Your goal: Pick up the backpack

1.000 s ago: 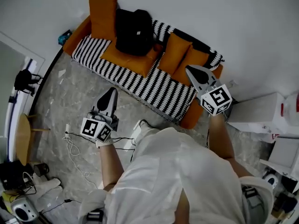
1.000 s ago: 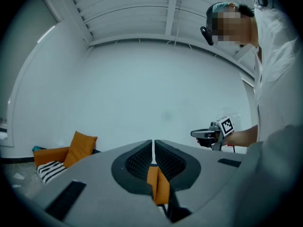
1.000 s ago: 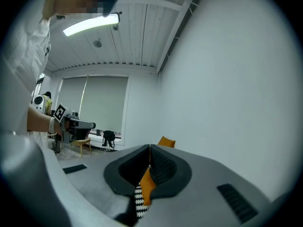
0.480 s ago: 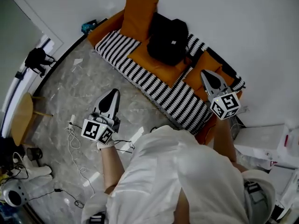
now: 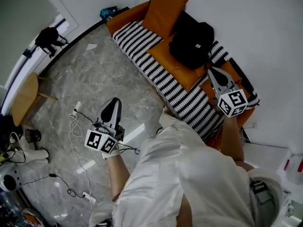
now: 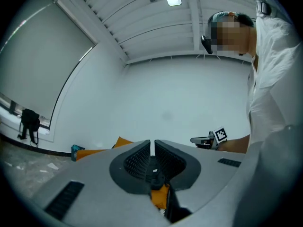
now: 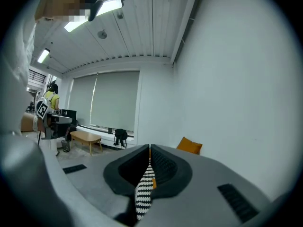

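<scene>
Okay so, the black backpack (image 5: 191, 41) is sitting upright on the orange sofa (image 5: 142, 63), leaning on the backrest between the tall orange cushion (image 5: 166, 6) and the other cushions. Nothing is touching it.

Both grippers are clenched shut with nothing in them. The left gripper (image 5: 113, 104) is out over the marble floor, well apart from the bag. The right gripper (image 5: 213, 72) hangs over the striped seat, near the bag but not on it.

What I'd worry about:
- If those jaws aren't opened before they get to the bag, they'll probably just shove it over sideways.
- It looks soft, so a pinch on loose fabric instead of the top handle or a strap could slip, and the bag might sag and drop.
- A cushion is right beside it and easy to snag by mistake.
- A white cable (image 5: 75, 126) snakes over the floor by the person's feet, which is a trip risk on the way in.

Writing: there's a small pale label (image 5: 195, 45) on the bag's front, but it's too tiny to read. The marker cubes (image 5: 232, 102) only carry black-and-white patterns, no text.
</scene>
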